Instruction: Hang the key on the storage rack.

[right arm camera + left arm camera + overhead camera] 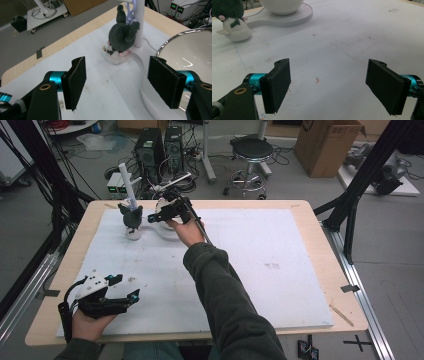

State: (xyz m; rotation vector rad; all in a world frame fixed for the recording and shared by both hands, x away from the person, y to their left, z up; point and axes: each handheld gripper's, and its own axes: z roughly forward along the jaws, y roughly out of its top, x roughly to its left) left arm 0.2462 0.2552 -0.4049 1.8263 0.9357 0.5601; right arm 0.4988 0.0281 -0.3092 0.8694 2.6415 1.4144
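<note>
I'm holding my right tongs spread and empty, the dark plush toy standing just ahead of them by the white post; my left tongs are resting spread wide over the surface.

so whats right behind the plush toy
A white upright post rises directly behind the dark plush toy, standing on a flat white base. The toy covers where its back meets the post, so contact cannot be told.
</note>
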